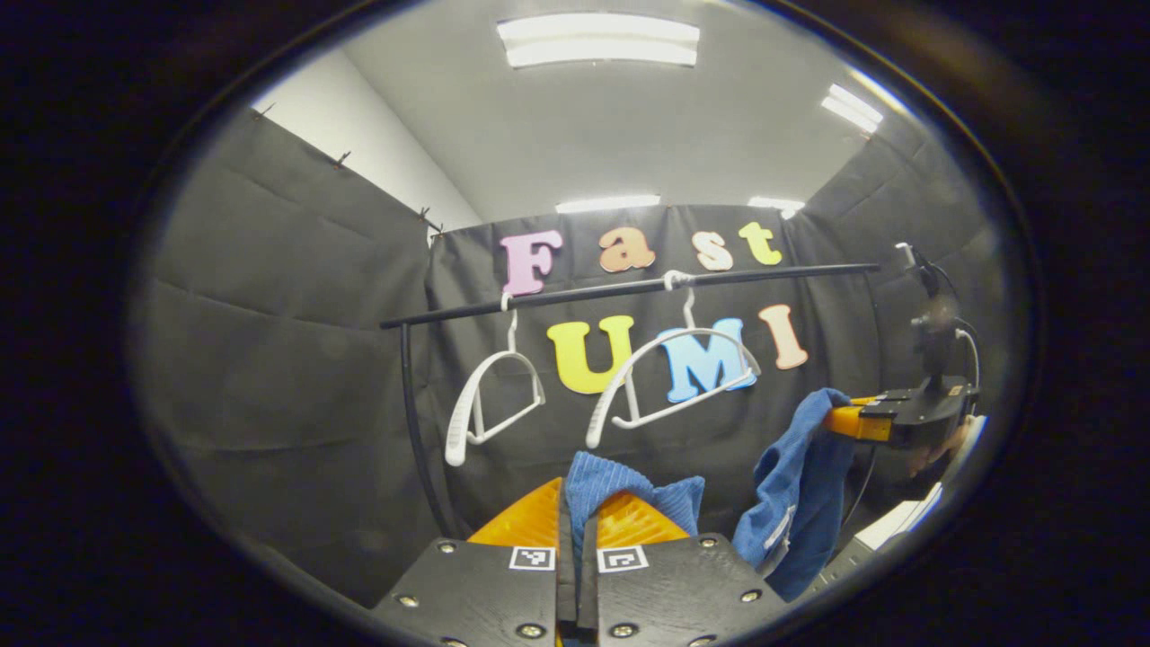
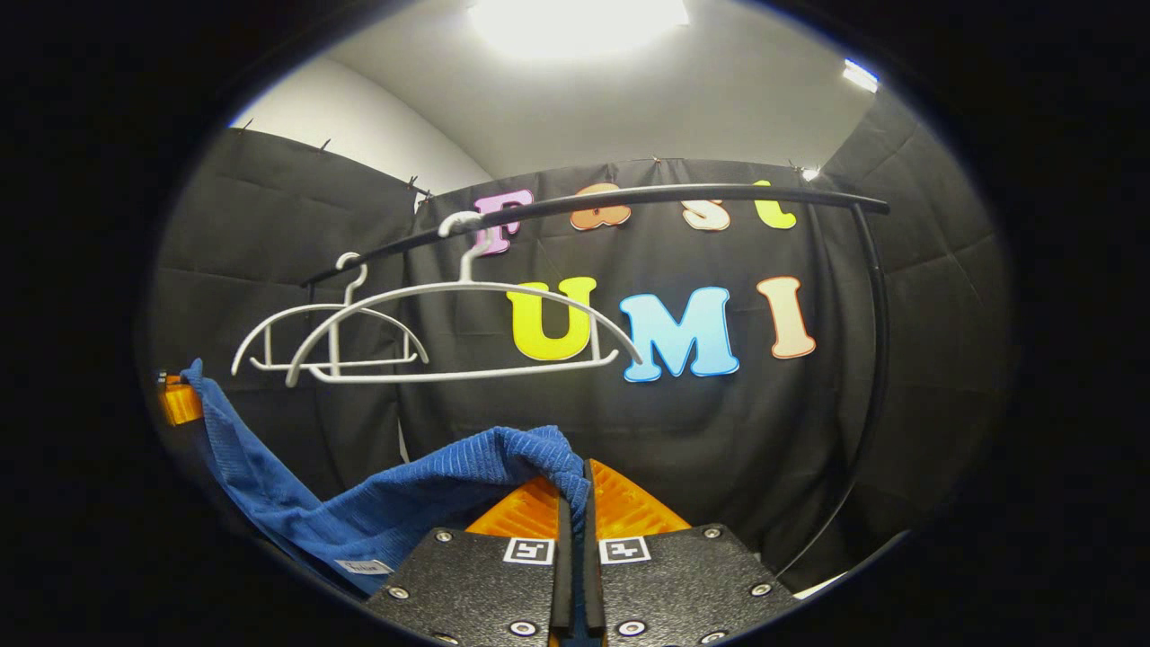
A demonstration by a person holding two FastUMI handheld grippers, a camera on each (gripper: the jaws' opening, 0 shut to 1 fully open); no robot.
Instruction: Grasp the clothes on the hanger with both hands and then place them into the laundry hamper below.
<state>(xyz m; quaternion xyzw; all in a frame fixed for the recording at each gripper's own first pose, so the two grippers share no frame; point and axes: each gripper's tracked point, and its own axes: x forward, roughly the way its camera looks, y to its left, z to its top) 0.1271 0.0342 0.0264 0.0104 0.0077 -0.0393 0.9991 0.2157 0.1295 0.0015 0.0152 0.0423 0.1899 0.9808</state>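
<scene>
We have the blue garment (image 2: 404, 503) pinched at each end, left gripper (image 1: 579, 521) and right gripper (image 2: 575, 503) both clamped on it, so it sags between them below the bare hangers (image 2: 449, 332), ready for lowering.

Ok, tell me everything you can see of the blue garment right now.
The blue garment looks like ribbed, towel-like knit, with a small light label near one lower edge. It is off the white hangers, which hang bare on the black rail. It sags in a loose drape between the two grippers: the right gripper pinches one bunched end, the left gripper the other. The hamper is not visible.
</scene>
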